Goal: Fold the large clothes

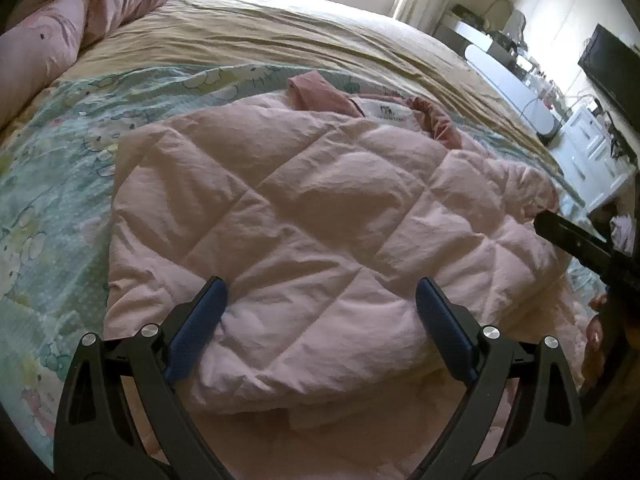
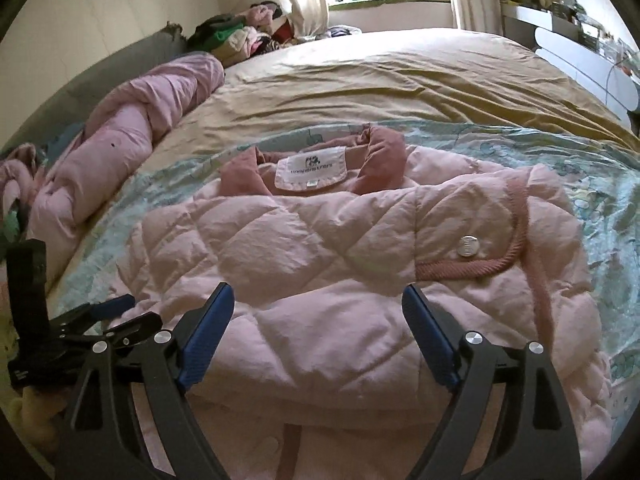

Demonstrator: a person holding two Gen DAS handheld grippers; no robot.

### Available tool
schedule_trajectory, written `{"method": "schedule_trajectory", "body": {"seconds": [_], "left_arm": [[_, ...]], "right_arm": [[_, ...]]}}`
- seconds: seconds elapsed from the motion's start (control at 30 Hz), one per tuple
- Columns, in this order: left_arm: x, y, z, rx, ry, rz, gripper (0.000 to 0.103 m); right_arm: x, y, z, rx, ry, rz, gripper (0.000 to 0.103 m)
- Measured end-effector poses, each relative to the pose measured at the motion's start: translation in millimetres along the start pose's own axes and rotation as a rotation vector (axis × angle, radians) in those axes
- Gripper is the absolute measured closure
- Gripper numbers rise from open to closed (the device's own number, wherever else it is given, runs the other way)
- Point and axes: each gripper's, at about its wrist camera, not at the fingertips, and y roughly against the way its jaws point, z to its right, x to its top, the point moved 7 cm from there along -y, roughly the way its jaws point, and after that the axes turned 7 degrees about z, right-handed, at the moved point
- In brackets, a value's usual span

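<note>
A pale pink quilted jacket lies folded on the bed, its dusty-pink collar and white label at the far end. A silver snap button sits by braided trim on its right side. My left gripper is open over the jacket's near folded edge, with puffy fabric bulging between its blue pads but not squeezed. My right gripper is open in the same way over the near edge. In the left wrist view the right gripper's finger shows at the jacket's right side. The left gripper appears at the lower left of the right wrist view.
The jacket rests on a blue-green cartoon blanket over a tan sheet. A rolled pink duvet lies along the left side. A pile of clothes sits by the wall. White furniture and a dark screen stand right.
</note>
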Motion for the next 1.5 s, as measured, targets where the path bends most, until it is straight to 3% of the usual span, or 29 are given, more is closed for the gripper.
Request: {"method": "schedule_trajectory", "body": {"seconds": [0.1,0.7,1.43,1.5], "left_arm": [[4.6,8.8,0.1,-0.005,0.014,0.013,0.009],[20.9,48.5,-1.4,0.032,0.025,0.078,0.009],[35.1,132.1,7.2,0.053,0.035,0.256,0.009],[34.3,138.2,9.9,0.051,0.032,0.268,0.009]], "right_arm": [[1.3,7.4,1.2,-0.001,-0.008,0.009,0.018],[9.5,38.5,-11.5,0.000,0.006,0.057,0.018],[11.3,93.2,-26.7,0.026,0.025,0.140,0.017],[12.2,99.9,-27.0,0.027,0.030,0.153,0.010]]}}
